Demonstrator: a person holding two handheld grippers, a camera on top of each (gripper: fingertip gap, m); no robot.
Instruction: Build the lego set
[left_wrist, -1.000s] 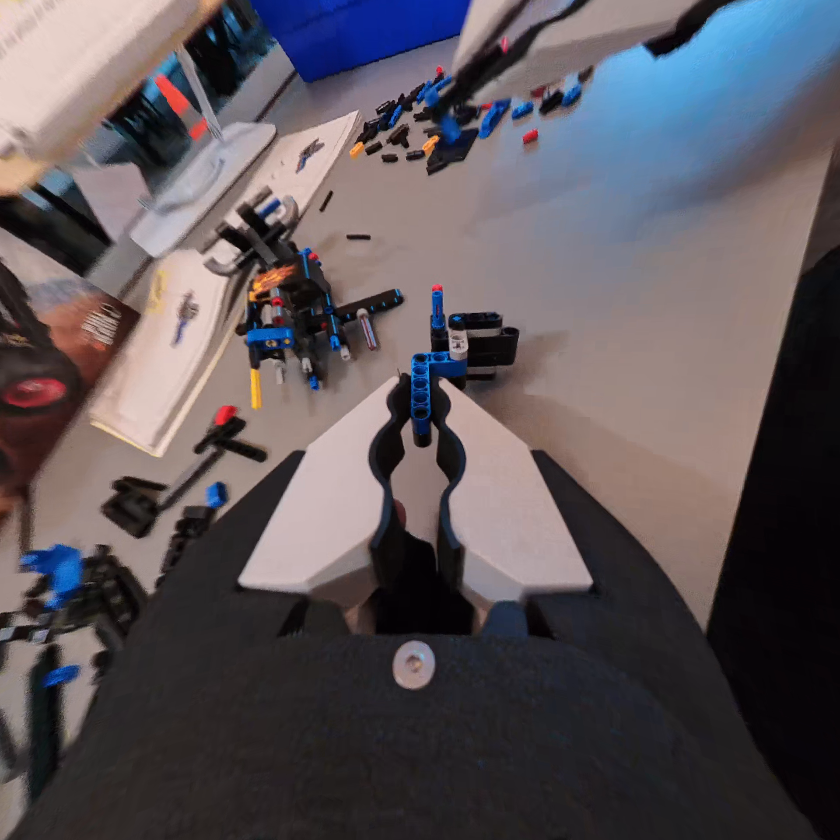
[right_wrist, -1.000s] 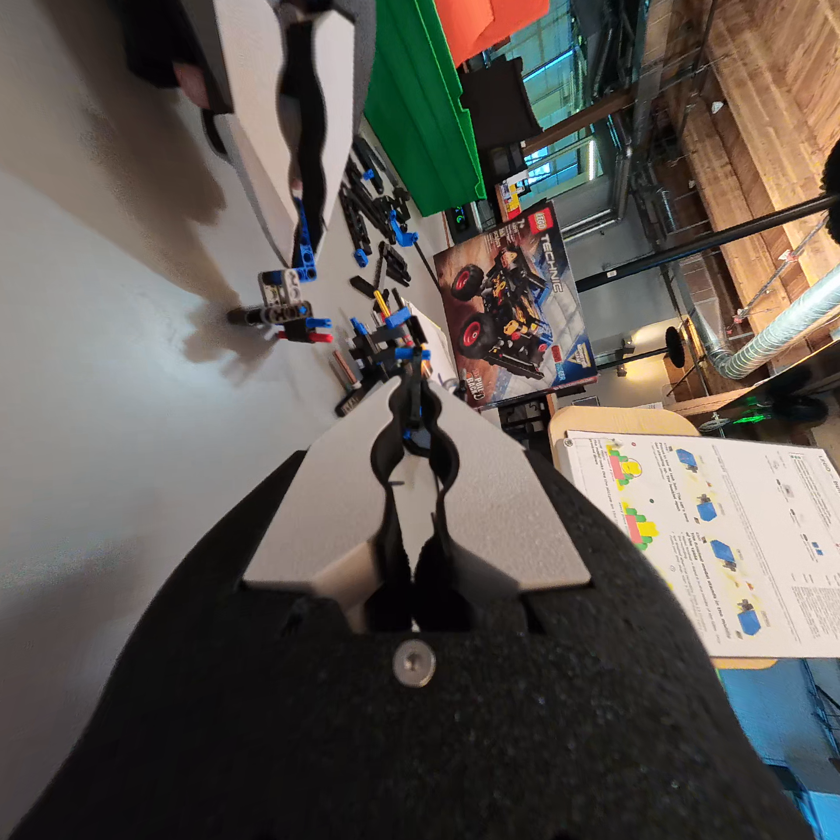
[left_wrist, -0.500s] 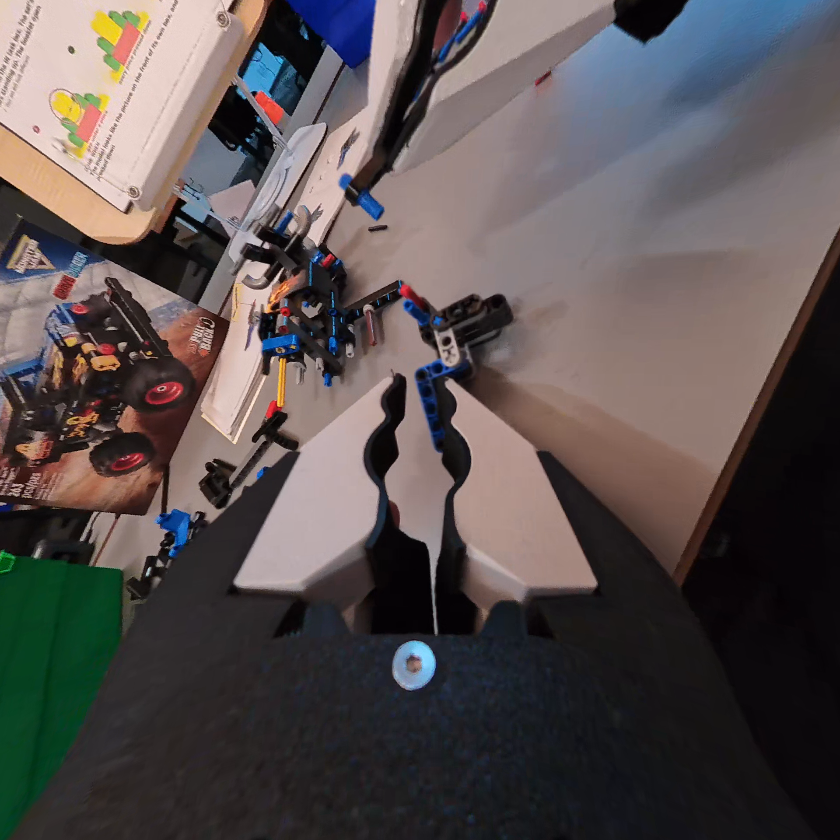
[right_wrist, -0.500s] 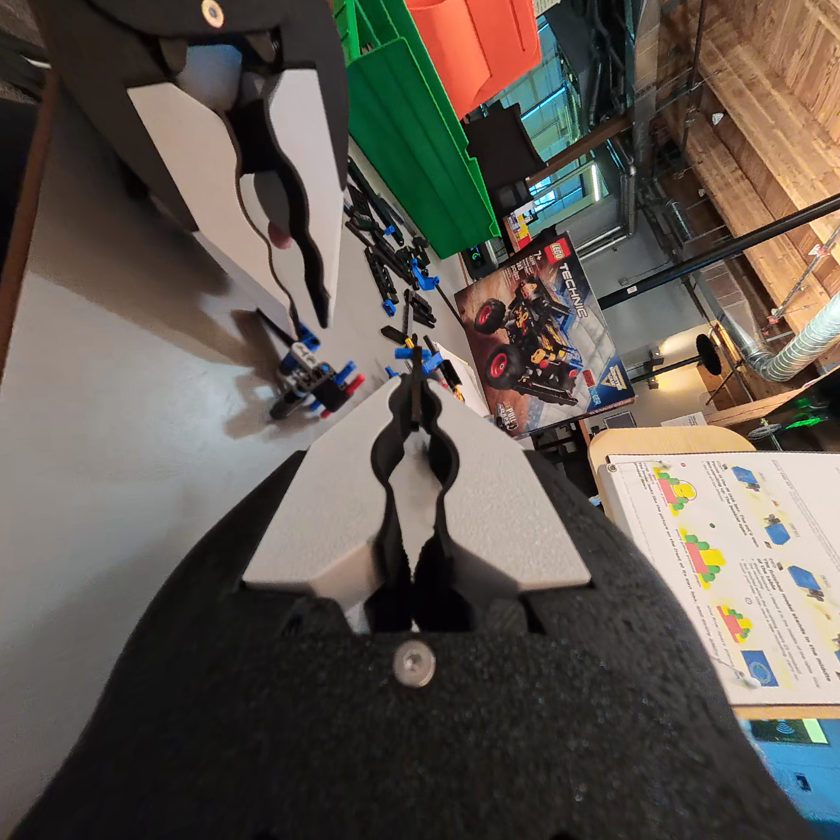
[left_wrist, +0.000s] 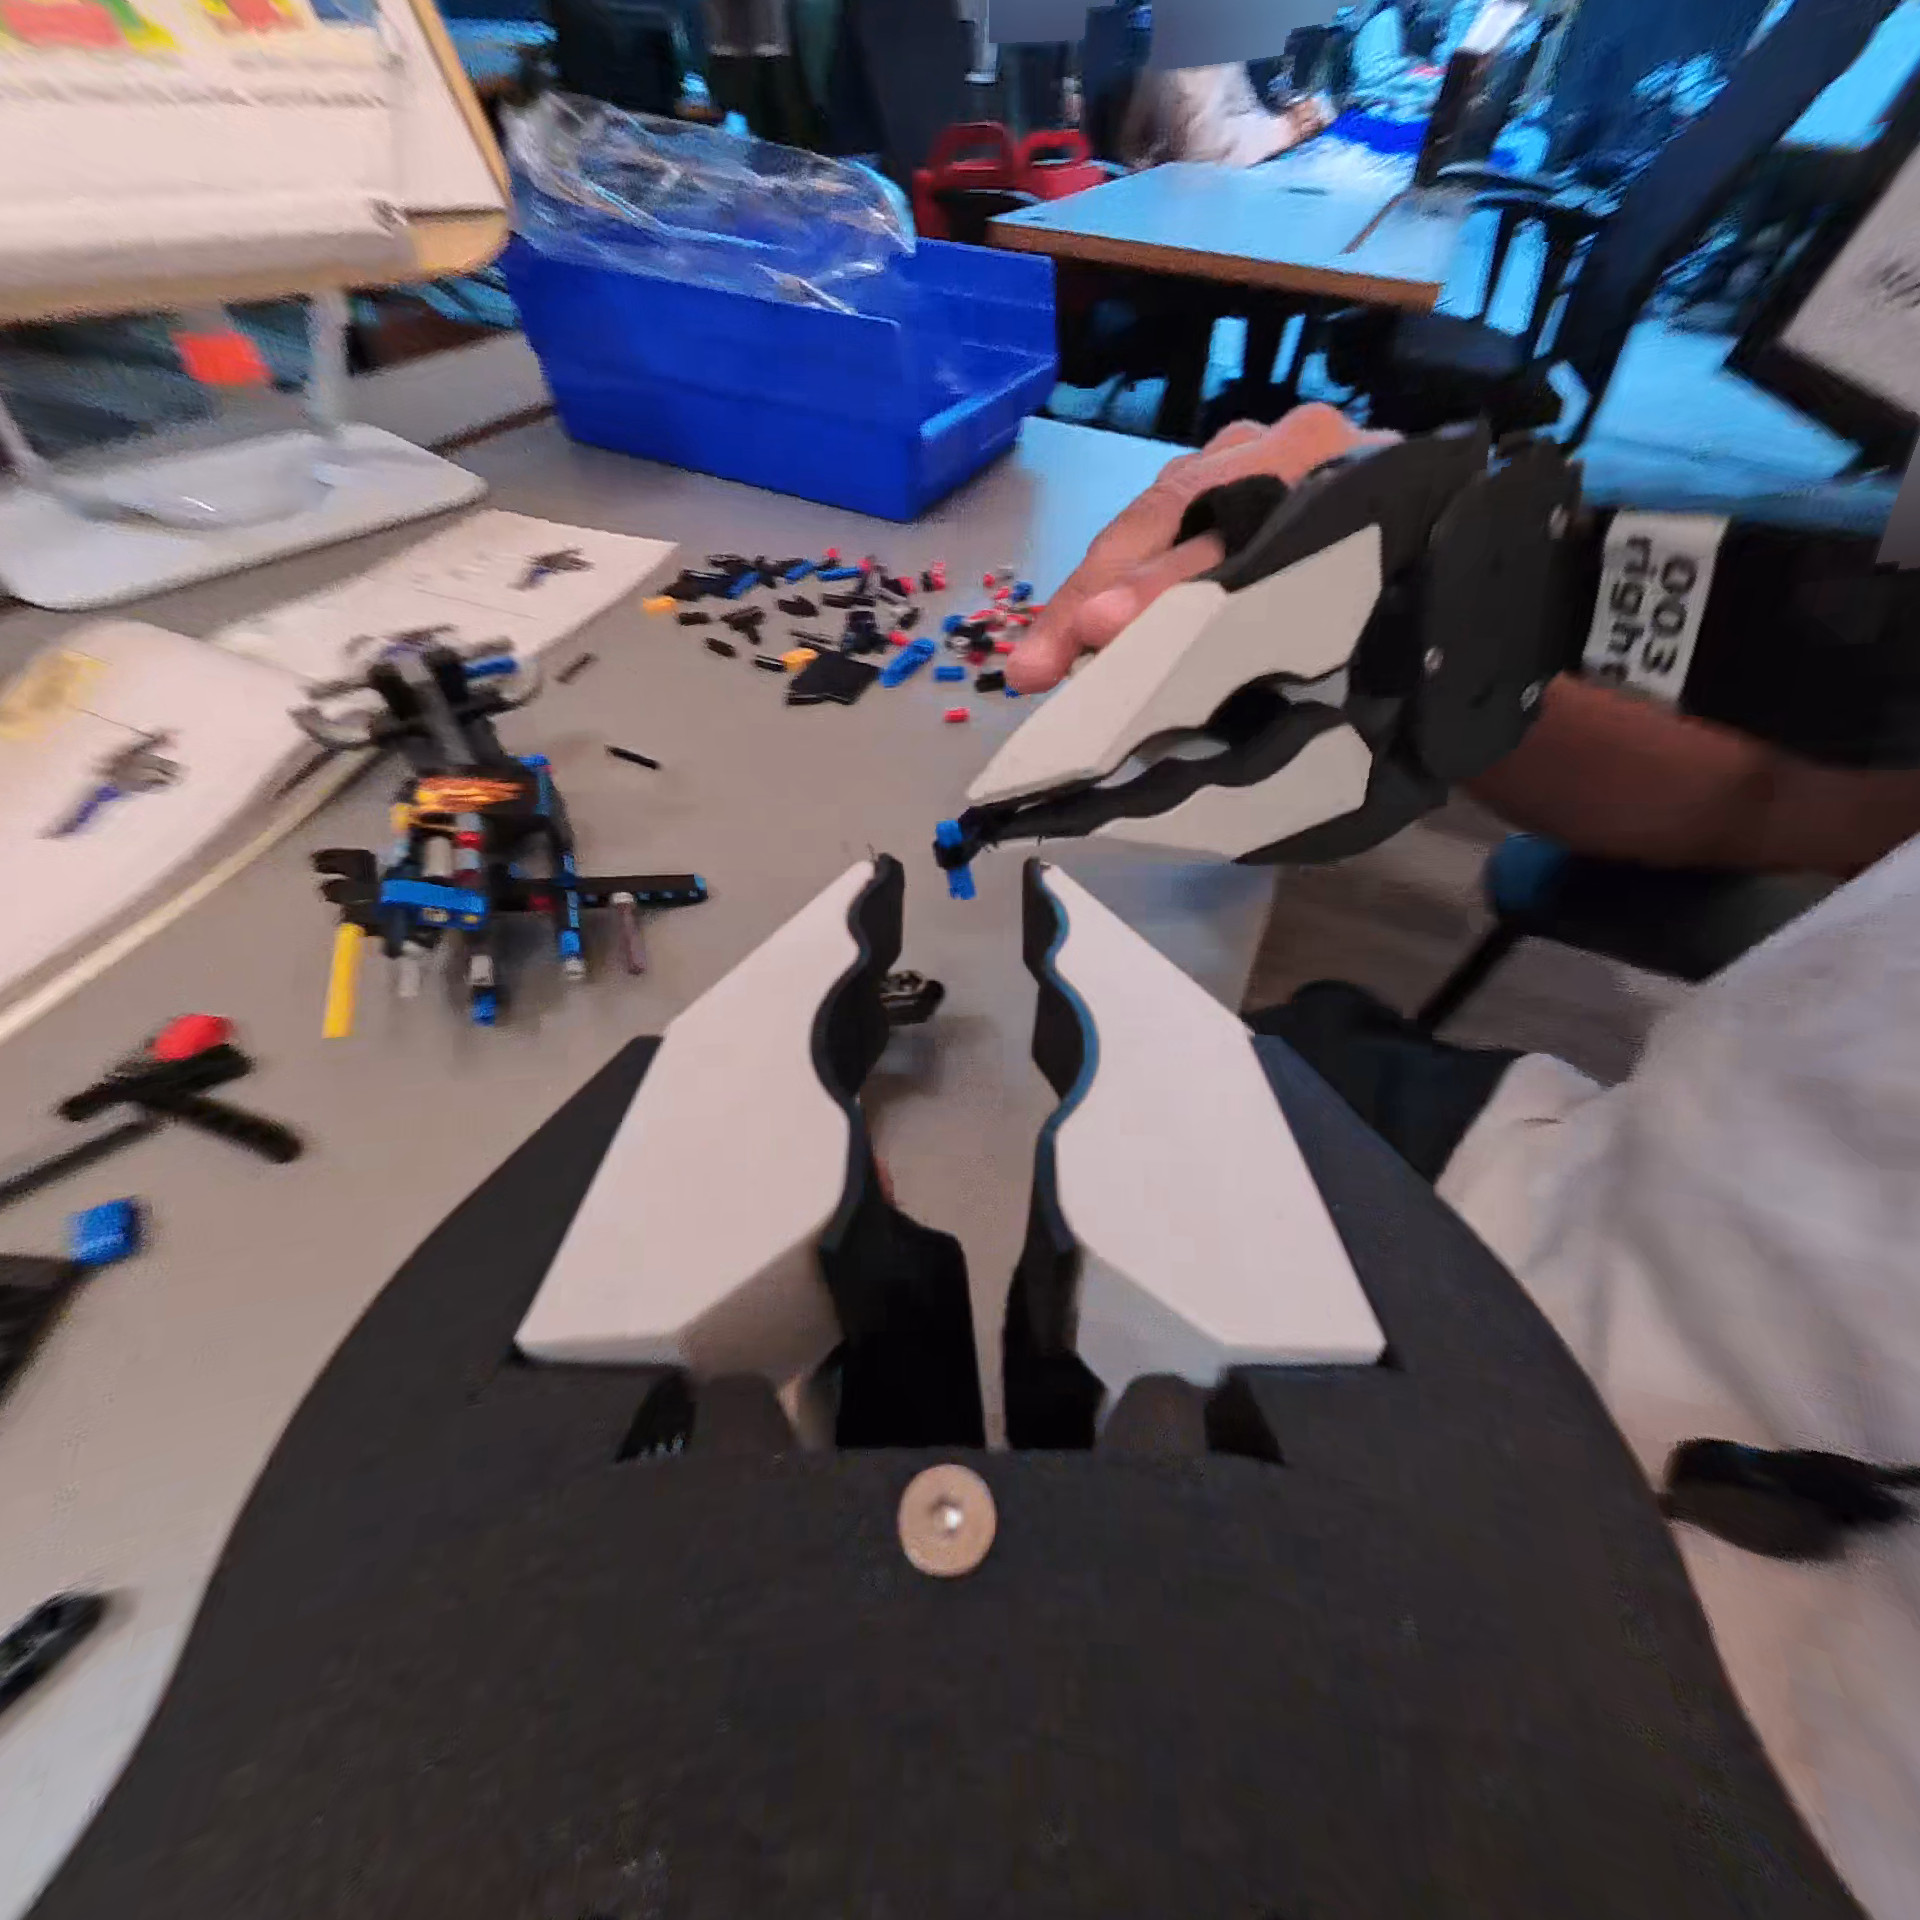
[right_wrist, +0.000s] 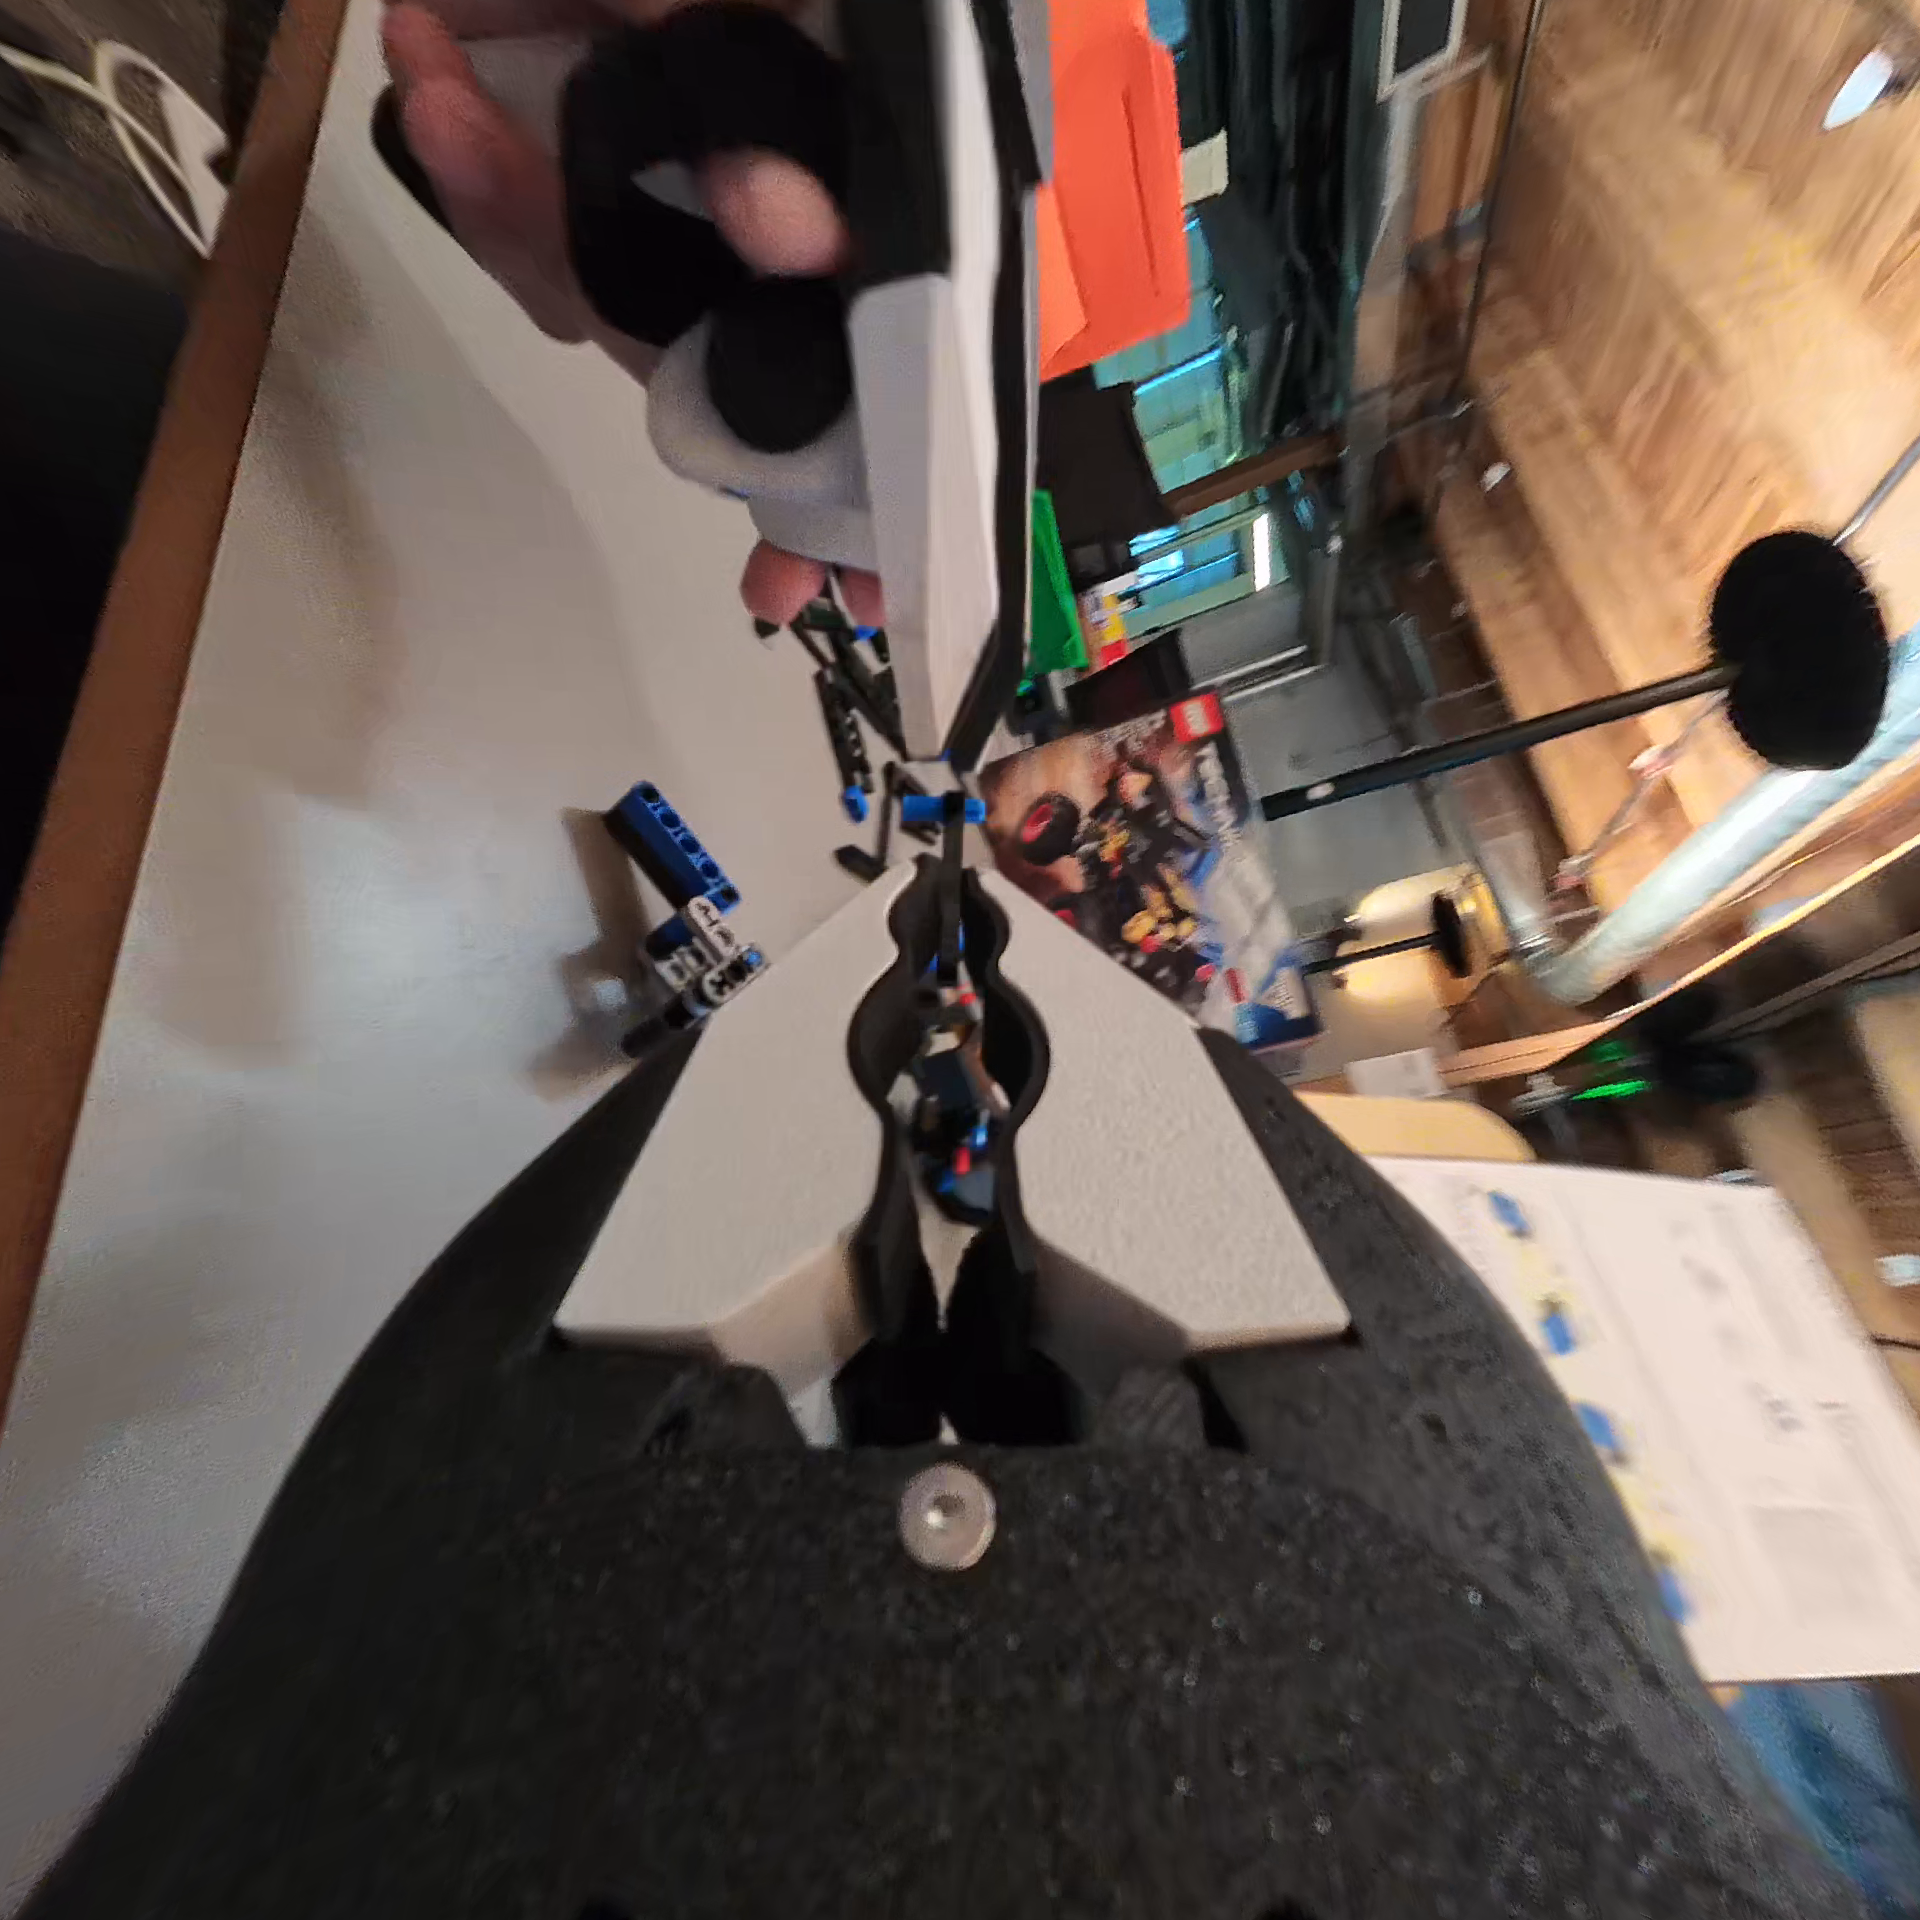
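Note:
My left gripper (left_wrist: 958, 878) is open and empty, jaws well apart. My right gripper (right_wrist: 940, 883) is shut on a thin black piece with a blue pin (right_wrist: 938, 806) across its tip. In the left wrist view the right gripper (left_wrist: 971, 831) comes in from the right and holds the blue pin (left_wrist: 954, 871) just above the gap between my left fingertips. A small sub-assembly with a blue L-beam (right_wrist: 681, 899) lies on the table below; only its black end (left_wrist: 912, 995) shows between my left fingers. The partly built black and blue model (left_wrist: 468, 862) lies to the left.
A pile of several loose parts (left_wrist: 852, 634) lies behind, in front of a blue bin (left_wrist: 790, 343). Instruction booklets (left_wrist: 135, 748) and a board on a stand (left_wrist: 208, 135) are at left. The set's box (right_wrist: 1143, 862) stands beyond. The table's wooden edge (right_wrist: 156, 582) is close. My two grippers' fingertips are within a few centimetres of each other.
My left gripper has opened and let go of the blue L-beam sub-assembly, which now lies on the table. My right gripper has brought its blue pin down to my left fingertips.

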